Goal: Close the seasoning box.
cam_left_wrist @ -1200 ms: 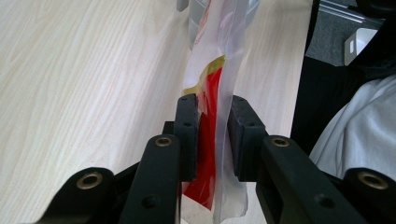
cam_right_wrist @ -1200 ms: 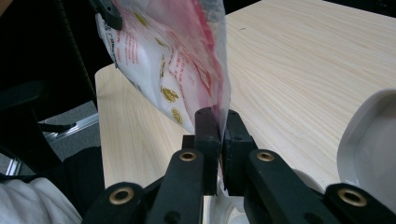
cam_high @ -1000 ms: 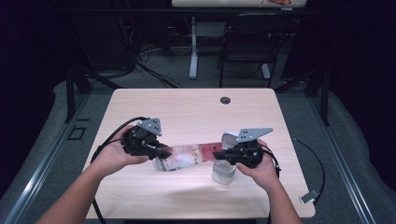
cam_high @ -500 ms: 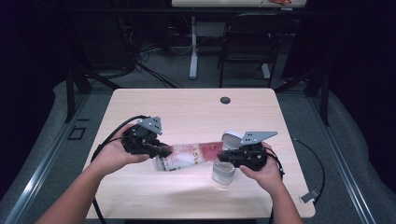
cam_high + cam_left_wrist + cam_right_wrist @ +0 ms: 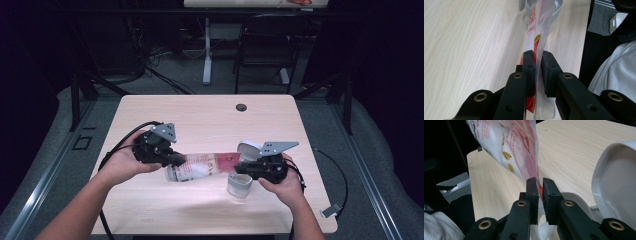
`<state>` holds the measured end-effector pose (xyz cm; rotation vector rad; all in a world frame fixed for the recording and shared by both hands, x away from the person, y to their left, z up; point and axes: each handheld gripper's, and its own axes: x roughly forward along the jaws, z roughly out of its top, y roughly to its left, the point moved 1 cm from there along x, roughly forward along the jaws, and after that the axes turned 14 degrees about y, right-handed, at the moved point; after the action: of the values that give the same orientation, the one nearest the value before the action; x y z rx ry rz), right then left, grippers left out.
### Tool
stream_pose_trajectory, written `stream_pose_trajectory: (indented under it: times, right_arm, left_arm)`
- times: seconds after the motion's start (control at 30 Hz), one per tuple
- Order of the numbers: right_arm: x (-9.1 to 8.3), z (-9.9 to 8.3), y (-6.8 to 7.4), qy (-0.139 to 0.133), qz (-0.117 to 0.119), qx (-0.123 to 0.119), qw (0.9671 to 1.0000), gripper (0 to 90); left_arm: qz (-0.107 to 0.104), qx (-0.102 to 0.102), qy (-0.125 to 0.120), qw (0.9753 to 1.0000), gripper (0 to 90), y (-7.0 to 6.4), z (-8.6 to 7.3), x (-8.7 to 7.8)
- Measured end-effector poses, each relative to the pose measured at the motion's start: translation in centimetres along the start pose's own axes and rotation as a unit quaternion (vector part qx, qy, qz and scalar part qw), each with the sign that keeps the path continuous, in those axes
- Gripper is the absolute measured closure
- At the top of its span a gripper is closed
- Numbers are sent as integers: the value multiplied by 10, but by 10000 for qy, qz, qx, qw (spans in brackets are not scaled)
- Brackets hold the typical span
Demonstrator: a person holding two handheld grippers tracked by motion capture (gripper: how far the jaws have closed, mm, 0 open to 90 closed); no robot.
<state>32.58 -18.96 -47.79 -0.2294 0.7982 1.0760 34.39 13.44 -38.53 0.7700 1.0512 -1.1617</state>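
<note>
Red-and-white plastic bag point(image 5: 205, 166) hangs stretched between the two tongs above the near half of the table point(image 5: 210, 120), lifted off the wood and sagging a little toward its left end. Left tongs point(image 5: 176, 160) are closed tight on that end; in the left gripper view the clear film passes straight between the two black jaws point(image 5: 537, 72), which pinch it with no gap. Right tongs point(image 5: 243, 167) are clamped the same way on the bag's red edge point(image 5: 539, 187), seen in the right gripper view. Just below the right tongs a small clear container point(image 5: 240, 184) stands on the table near the near edge, with its white hinged lid point(image 5: 248, 149) tipped open above it.
</note>
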Motion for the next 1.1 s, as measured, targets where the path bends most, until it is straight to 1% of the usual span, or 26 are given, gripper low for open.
stream_pose_trajectory:
  times: [0.23, 0.5, 0.67, 0.7, 0.73, 0.83, 0.87, 0.9, 1.1]
  right_arm:
    - [-1, -1, 0, 31, -22, -21, 10000, 840]
    - [-1, -1, 0, 5, -33, 12, 10000, 845]
    - [-2, -2, -1, 16, -51, 32, 10000, 855]
    - [-2, -2, -2, 23, -59, 35, 10000, 856]
    - [-2, -2, -2, 25, -67, 36, 10000, 858]
    - [-2, -3, -2, 15, -83, 44, 10000, 860]
    - [-3, -3, -2, 7, -88, 50, 9999, 862]
    - [-3, -3, -3, -11, -88, 60, 9999, 863]
    - [-4, -4, -4, -56, -25, 111, 9999, 864]
  left_arm:
    - [18, 41, 59, 10000, 833, -1, 3, -2]
    - [41, 83, 125, 9999, 836, -2, 9, -5]
    - [58, 101, 96, 9999, 842, -2, 17, -10]
    - [70, 146, 107, 9998, 844, -2, 19, -12]
    - [72, 139, 89, 9998, 846, -3, 20, -12]
    - [111, 155, 88, 9998, 849, -3, 25, -15]
    - [120, 190, 114, 9997, 850, -3, 27, -16]
    - [128, 176, 116, 9997, 851, -2, 28, -16]
    - [119, 211, 130, 9996, 853, -2, 33, -19]
